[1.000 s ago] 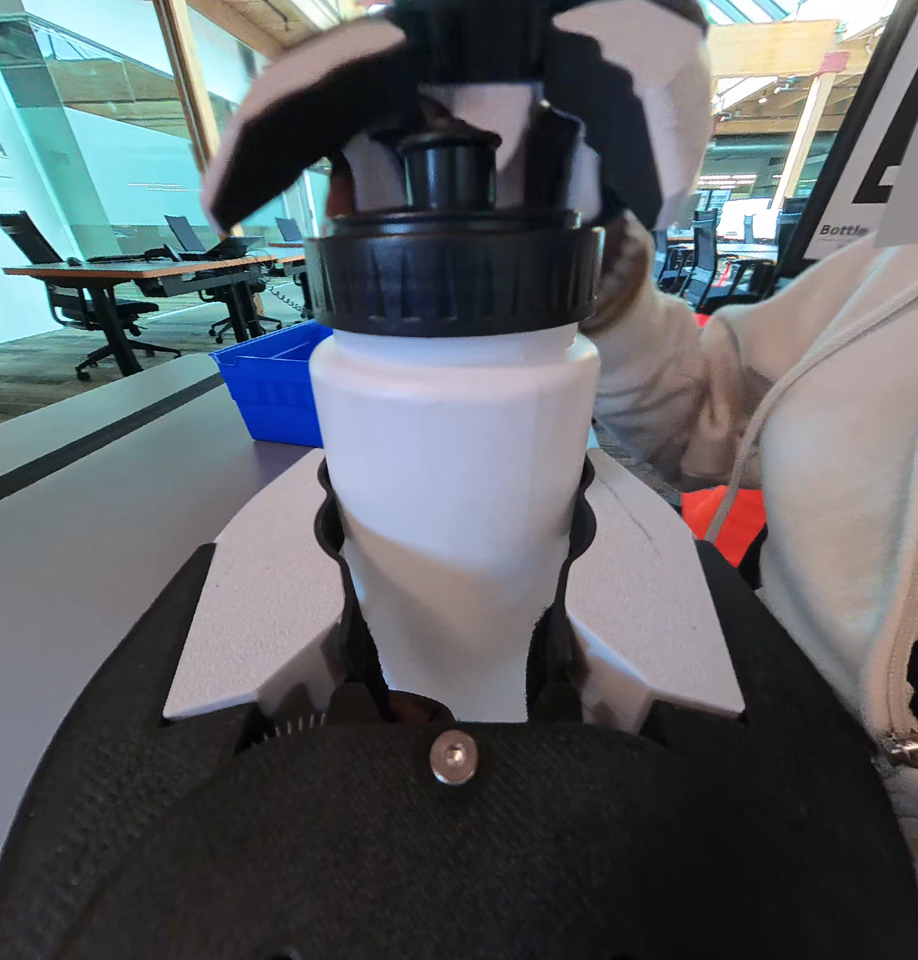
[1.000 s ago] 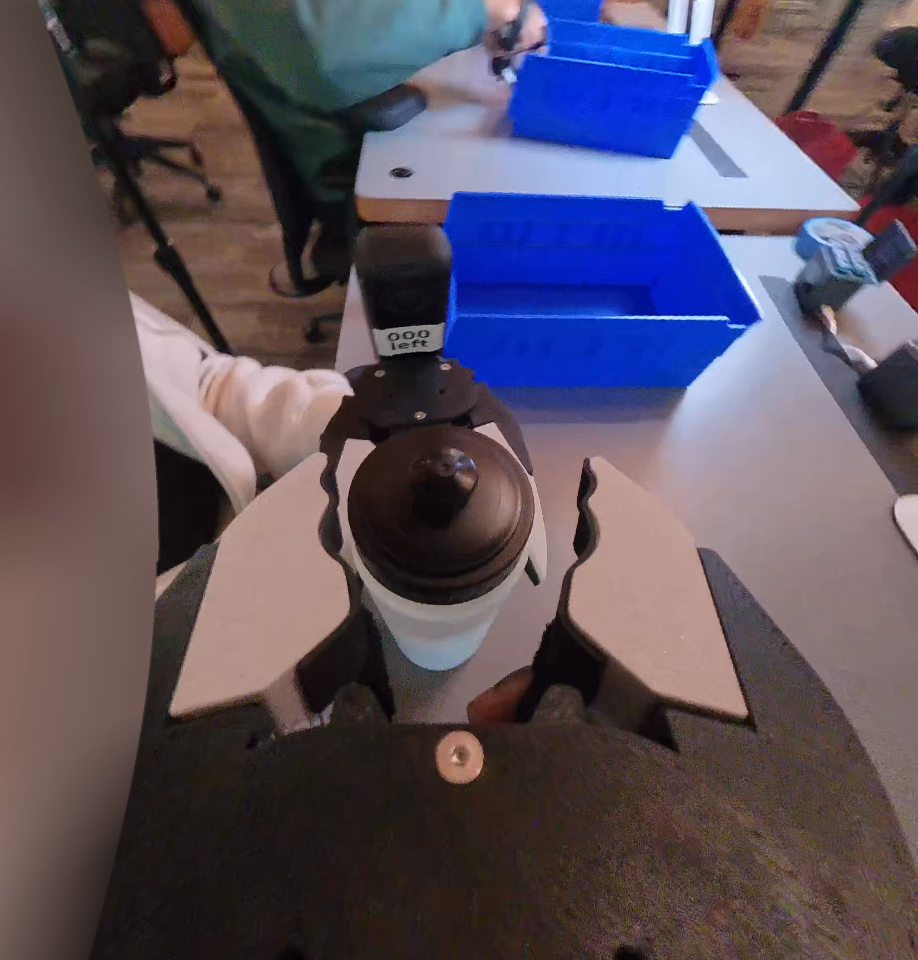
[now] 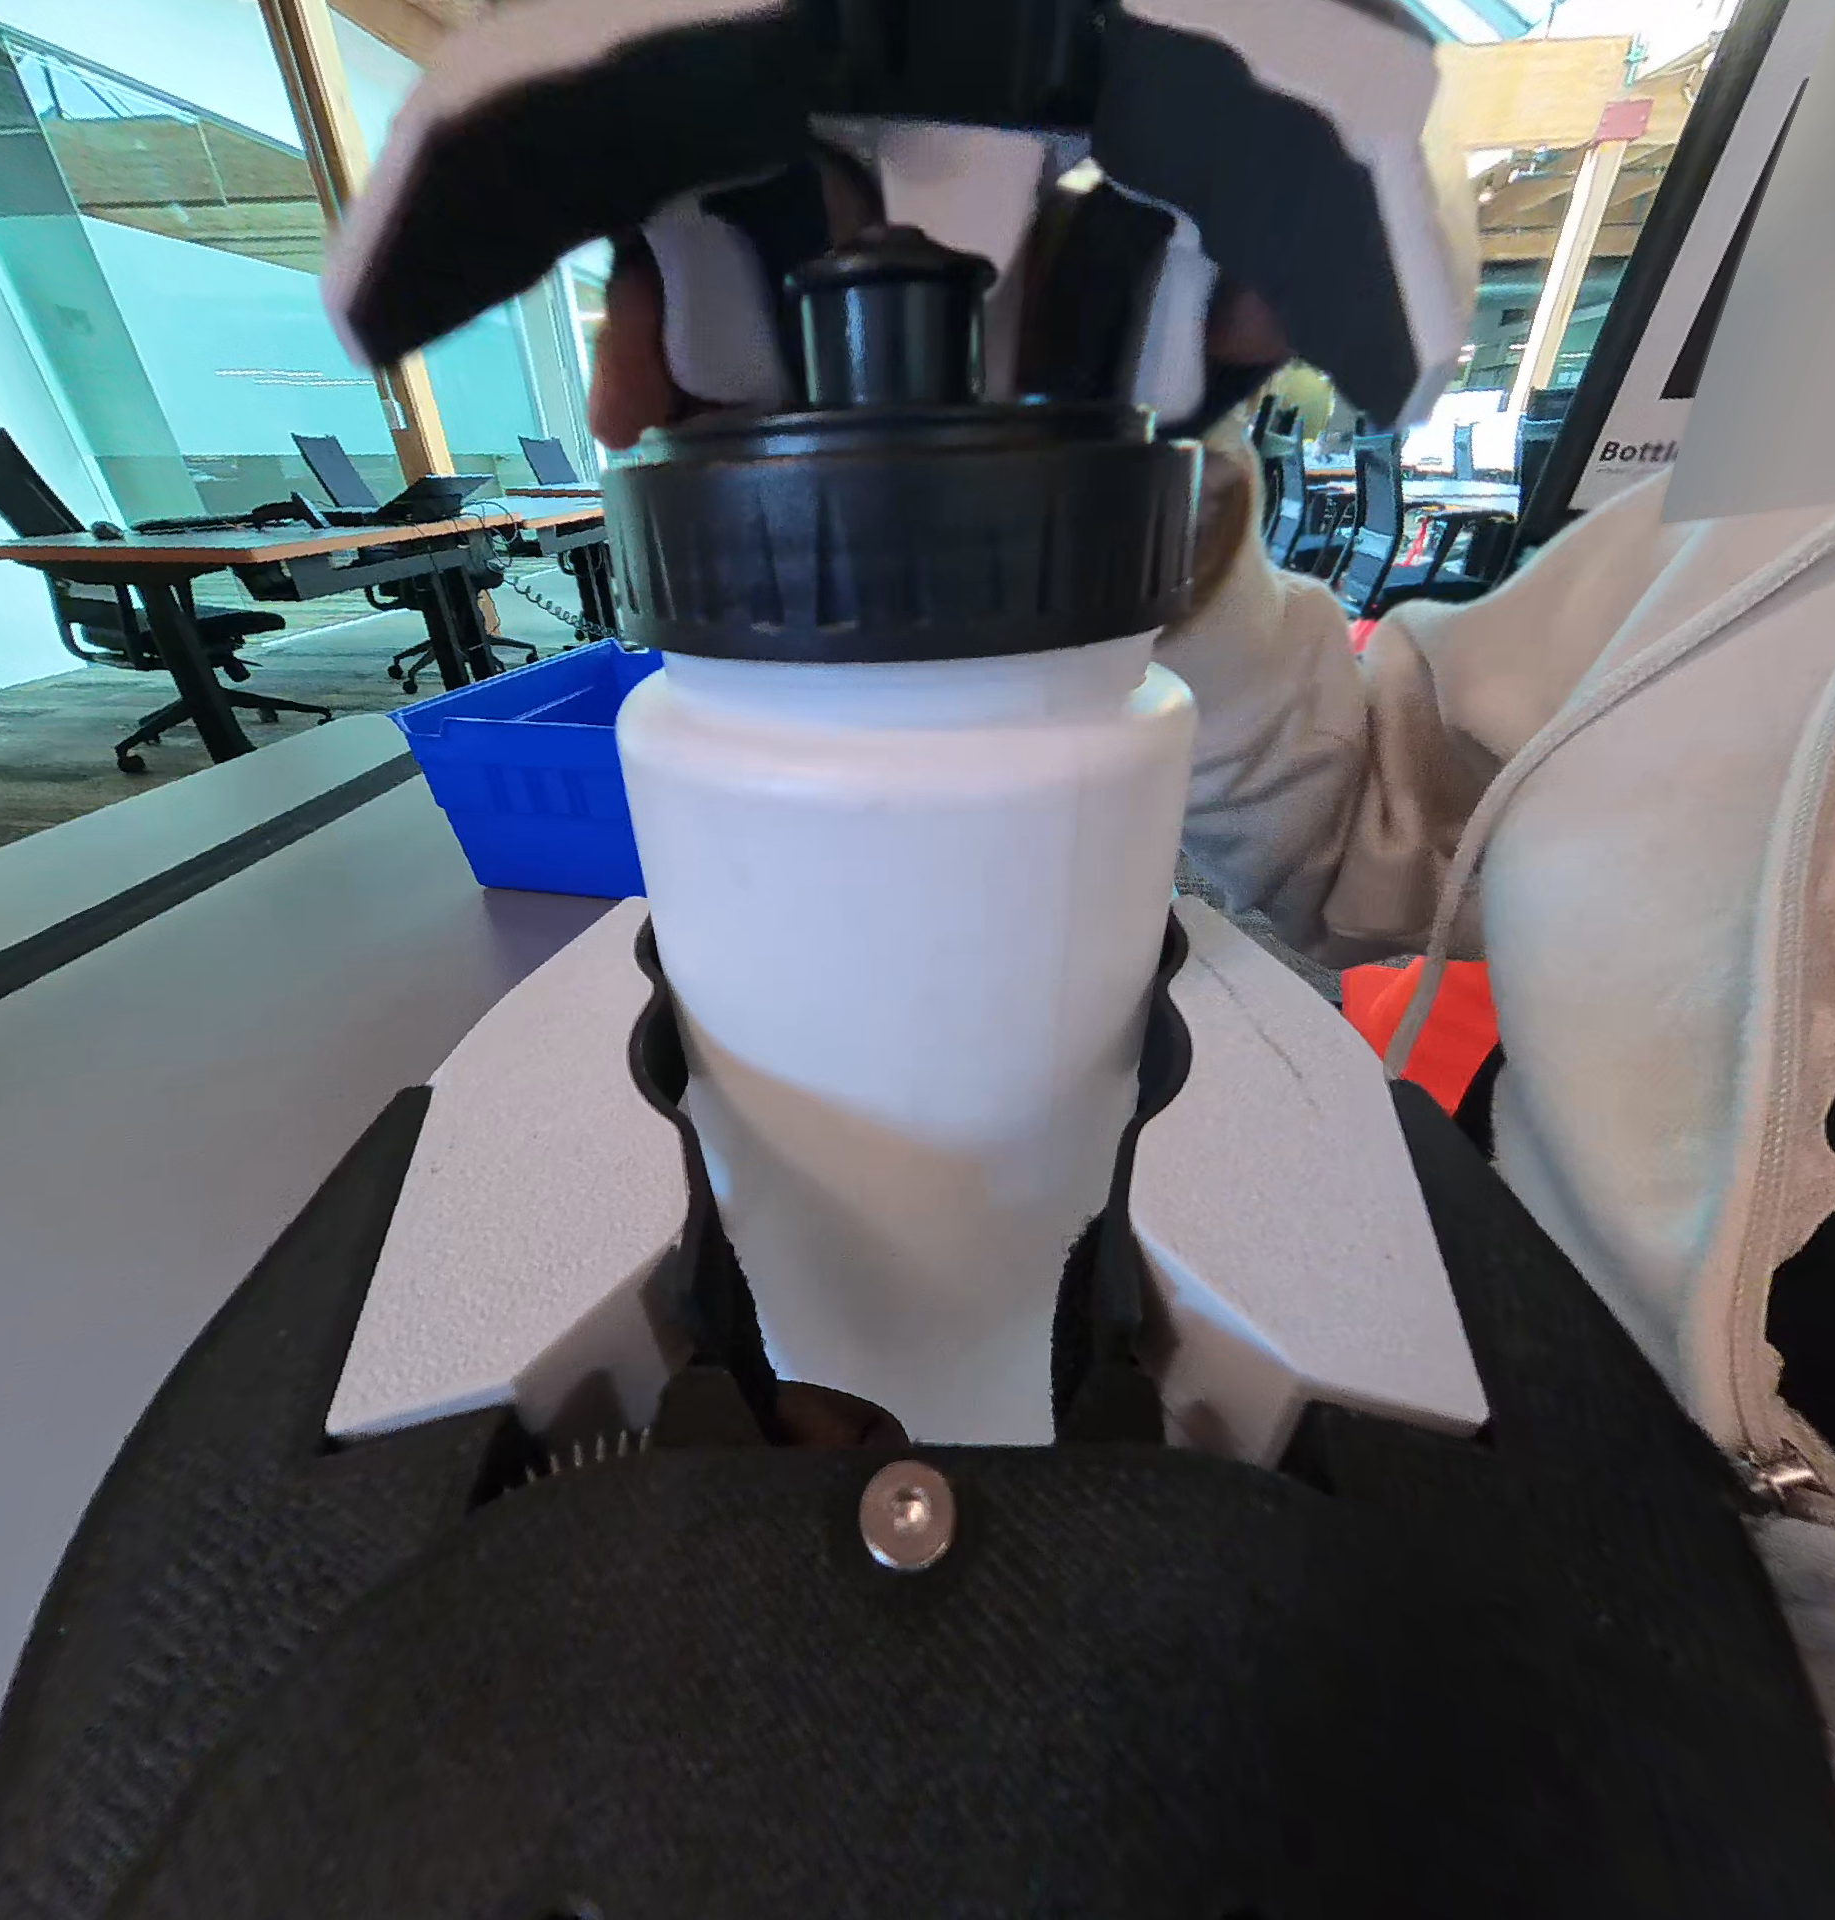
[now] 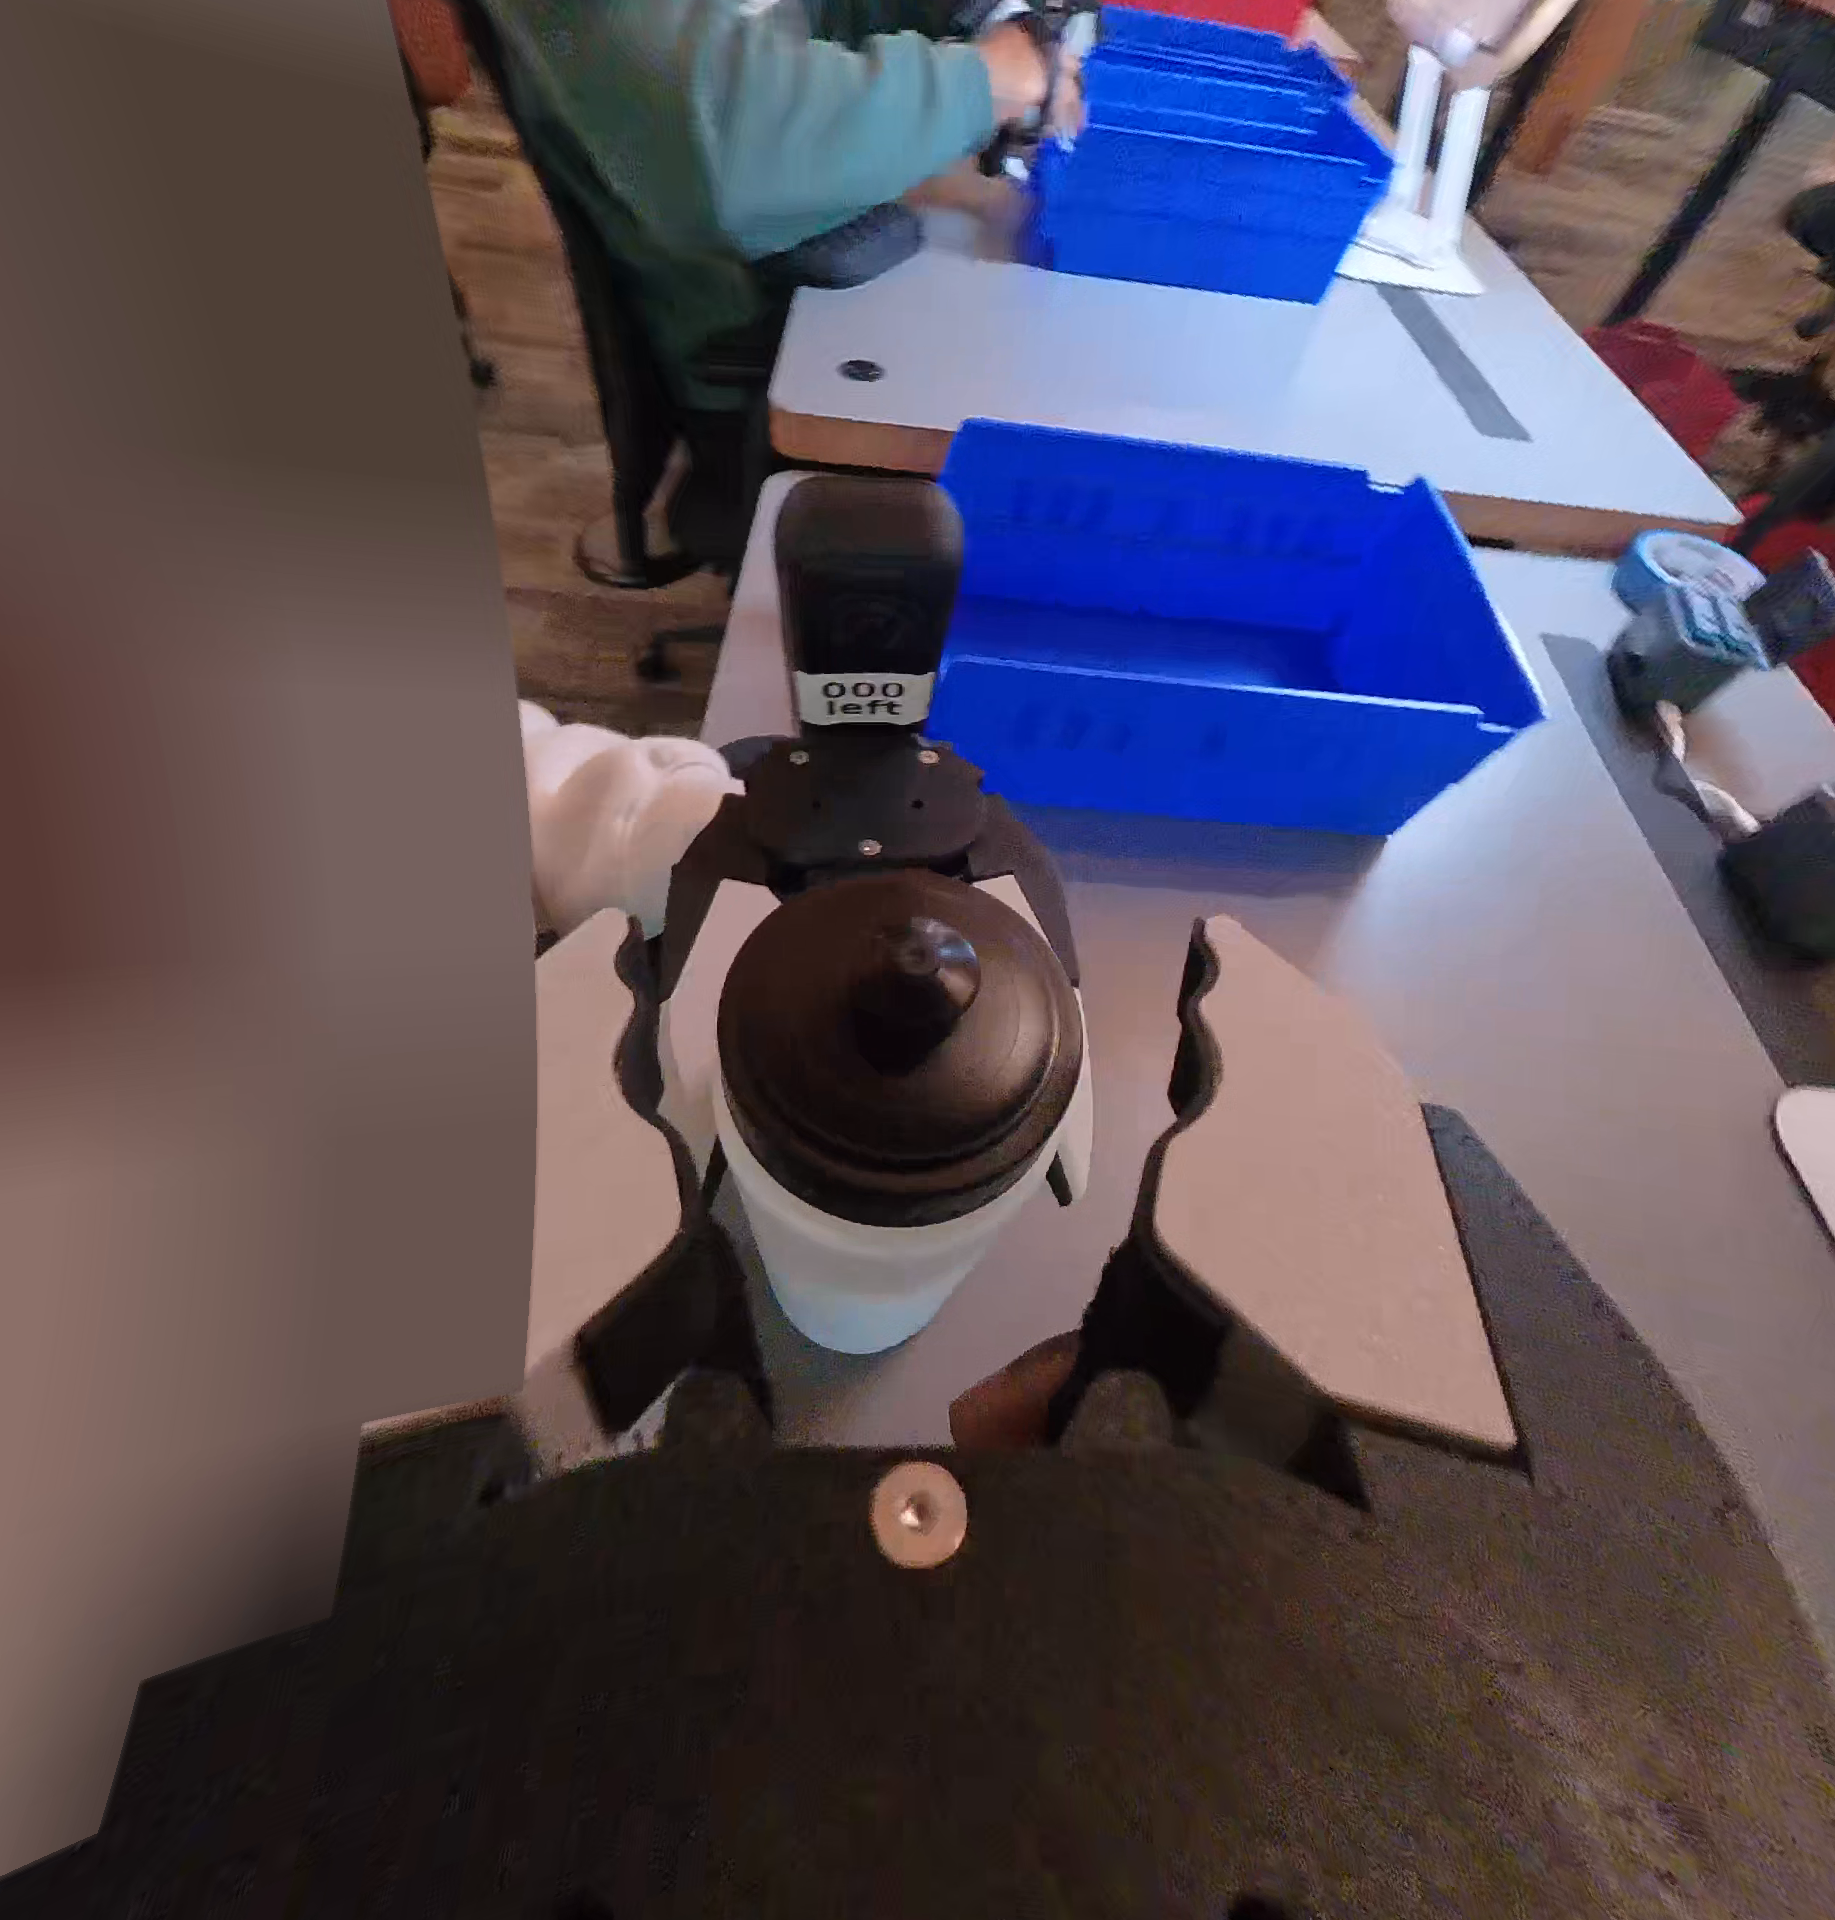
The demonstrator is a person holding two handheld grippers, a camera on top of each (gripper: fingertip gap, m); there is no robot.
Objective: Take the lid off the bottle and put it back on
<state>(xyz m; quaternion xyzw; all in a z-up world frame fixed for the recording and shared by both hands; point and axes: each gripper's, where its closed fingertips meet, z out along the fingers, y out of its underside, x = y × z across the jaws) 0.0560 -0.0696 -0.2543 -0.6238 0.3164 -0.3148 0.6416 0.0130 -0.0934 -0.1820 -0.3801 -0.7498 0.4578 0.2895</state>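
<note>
Blue bin point(image 4: 1225, 665) seen behind, nr tabletop point(image 4: 1515, 997) far edge; white bottle point(image 3: 908, 935) w/ black lid point(image 3: 897, 540) clamped by left gripper point(image 3: 908, 1039), right gripper point(image 4: 913, 1039) spread wide above lid.

In the left wrist view, the bottle's point(image 3: 908, 935) base is hidden behind the left gripper point(image 3: 908, 1091) body at 6 o'clock. The right gripper point(image 3: 892, 208) at 12 o'clock is motion-blurred and cut off by the top edge. Whether the lid point(image 3: 902, 540) is touched cannot be told.
</note>
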